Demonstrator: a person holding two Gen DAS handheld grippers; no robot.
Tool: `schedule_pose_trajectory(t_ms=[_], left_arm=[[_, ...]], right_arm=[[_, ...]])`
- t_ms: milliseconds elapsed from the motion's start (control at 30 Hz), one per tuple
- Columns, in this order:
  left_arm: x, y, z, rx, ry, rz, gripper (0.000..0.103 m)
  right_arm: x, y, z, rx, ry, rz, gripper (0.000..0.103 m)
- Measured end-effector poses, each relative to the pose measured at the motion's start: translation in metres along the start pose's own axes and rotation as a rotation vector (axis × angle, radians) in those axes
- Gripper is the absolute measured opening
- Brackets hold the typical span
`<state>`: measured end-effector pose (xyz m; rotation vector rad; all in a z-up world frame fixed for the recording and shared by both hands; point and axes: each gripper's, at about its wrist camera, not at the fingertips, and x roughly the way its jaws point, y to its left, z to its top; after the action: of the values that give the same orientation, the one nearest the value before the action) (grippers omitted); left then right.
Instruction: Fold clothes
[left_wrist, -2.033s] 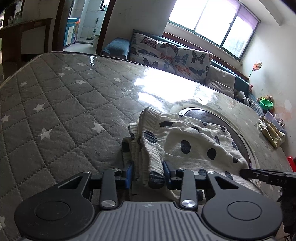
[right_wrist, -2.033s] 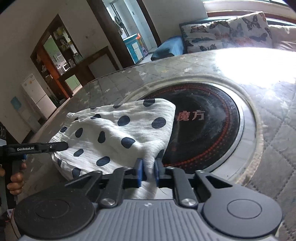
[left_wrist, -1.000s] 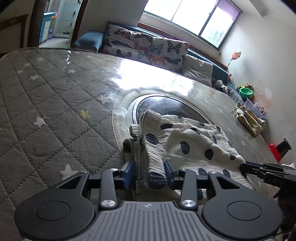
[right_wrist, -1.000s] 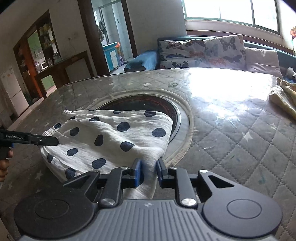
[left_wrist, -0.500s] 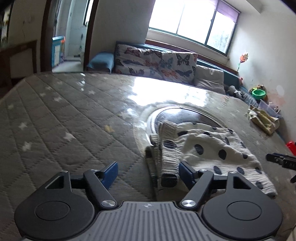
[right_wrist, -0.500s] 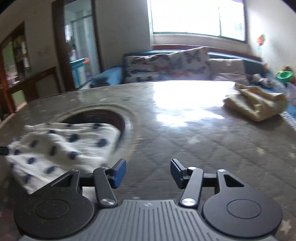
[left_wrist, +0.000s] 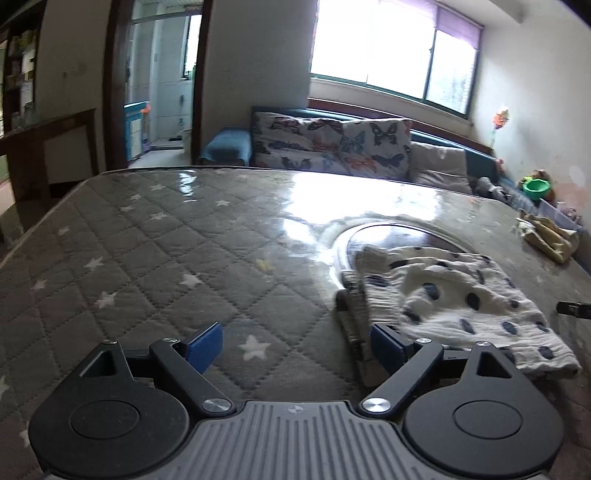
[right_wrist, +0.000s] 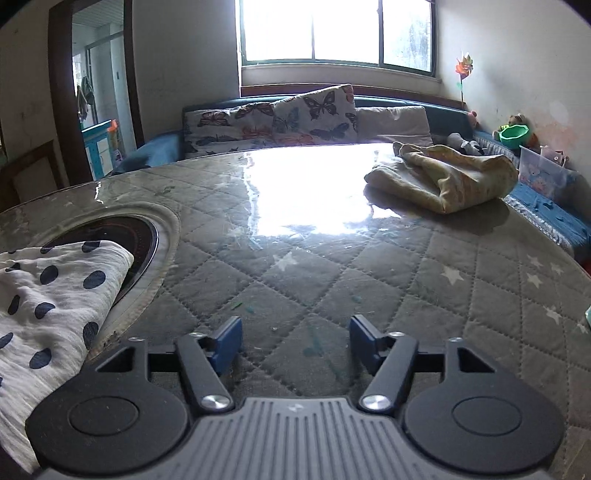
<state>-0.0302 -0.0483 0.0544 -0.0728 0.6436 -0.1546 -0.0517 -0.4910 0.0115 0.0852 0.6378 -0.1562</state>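
From the left wrist view, the polka-dot garment (left_wrist: 458, 306) lies folded on the quilted surface (left_wrist: 166, 266), its far end over the dark round inset (left_wrist: 384, 236). Its long axis runs from near the gripper away toward the right edge. The left gripper (left_wrist: 295, 345) is released, jaws opening wide, nothing between them; the right-hand pad sits just beside the garment's bunched near edge.

From the right wrist view, the garment (right_wrist: 48, 291) lies at the left, one corner over the inset (right_wrist: 110, 230). The right gripper (right_wrist: 295, 341) is released, jaws opening over bare quilting. A yellow cloth (right_wrist: 447, 177) lies well apart at the far right.
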Motion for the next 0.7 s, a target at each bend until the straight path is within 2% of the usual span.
schedule_pose_trajectory(t_ms=[100, 167, 333, 467, 567, 700], left_arm=[[0.003, 0.009, -0.001, -0.025, 0.005, 0.033, 0.090], [0.006, 0.014, -0.004, -0.013, 0.009, 0.085, 0.092], [0.016, 0.028, -0.009, -0.016, 0.020, 0.157, 0.095], [0.024, 0.038, -0.010, -0.042, 0.029, 0.194, 0.097], [0.032, 0.045, -0.010, -0.068, 0.041, 0.210, 0.099], [0.036, 0.041, -0.012, -0.045, 0.047, 0.220, 0.103]], right_arm=[[0.001, 0.001, -0.001, -0.012, 0.001, -0.003, 0.073], [0.000, 0.005, 0.001, -0.014, 0.008, -0.008, 0.089], [0.001, 0.006, 0.000, -0.013, 0.015, -0.021, 0.091], [0.004, 0.005, 0.000, -0.001, 0.026, -0.030, 0.103], [0.004, 0.004, 0.000, -0.001, 0.030, -0.031, 0.103], [0.003, 0.004, 0.000, -0.001, 0.031, -0.031, 0.103]])
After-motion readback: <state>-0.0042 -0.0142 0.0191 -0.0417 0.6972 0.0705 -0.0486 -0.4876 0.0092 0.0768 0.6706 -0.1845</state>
